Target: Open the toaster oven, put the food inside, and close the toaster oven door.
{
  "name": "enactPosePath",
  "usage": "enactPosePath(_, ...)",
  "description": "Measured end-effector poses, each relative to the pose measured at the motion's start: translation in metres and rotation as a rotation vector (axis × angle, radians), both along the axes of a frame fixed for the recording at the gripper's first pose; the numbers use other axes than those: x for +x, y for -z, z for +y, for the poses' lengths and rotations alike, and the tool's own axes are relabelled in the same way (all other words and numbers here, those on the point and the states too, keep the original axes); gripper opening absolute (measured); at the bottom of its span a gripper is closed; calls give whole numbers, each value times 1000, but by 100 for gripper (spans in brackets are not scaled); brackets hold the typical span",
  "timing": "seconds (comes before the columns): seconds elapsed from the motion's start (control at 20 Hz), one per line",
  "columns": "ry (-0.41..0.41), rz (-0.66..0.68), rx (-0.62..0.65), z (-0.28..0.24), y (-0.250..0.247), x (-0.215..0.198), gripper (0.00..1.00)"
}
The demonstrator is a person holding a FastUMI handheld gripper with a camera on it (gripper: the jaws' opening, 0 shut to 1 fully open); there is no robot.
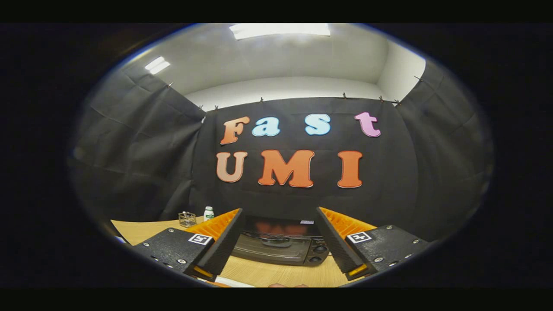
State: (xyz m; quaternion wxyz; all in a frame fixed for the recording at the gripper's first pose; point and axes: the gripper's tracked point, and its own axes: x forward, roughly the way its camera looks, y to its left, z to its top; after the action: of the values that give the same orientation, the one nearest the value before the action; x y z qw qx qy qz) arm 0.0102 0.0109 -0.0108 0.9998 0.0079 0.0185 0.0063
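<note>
A black toaster oven (pixel 276 247) stands on the wooden table (pixel 142 231), beyond my fingers and framed in the gap between them. Its glass door looks closed, with two round knobs (pixel 319 254) on its right side. My gripper (pixel 278 224) is open, and its two black fingers with orange ribbed backs are spread wide with nothing held between them. A pale edge (pixel 229 283) and a small tan shape (pixel 287 285) lie on the table just below the fingers; I cannot tell what they are.
A small clear container (pixel 187 219) and a white bottle with a green cap (pixel 208 213) stand at the table's back left, against the black cloth wall. Bare wood lies between the oven and my fingers.
</note>
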Motion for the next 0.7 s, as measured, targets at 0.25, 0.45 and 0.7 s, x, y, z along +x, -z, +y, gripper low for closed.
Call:
enactPosePath(0.25, -3, 17, -16, 4, 11, 4, 97)
enactPosePath(0.45, -11, 34, -3, 5, 16, 15, 97)
enactPosePath(0.7, 3, 77, 18, 3, 40, 42, 97)
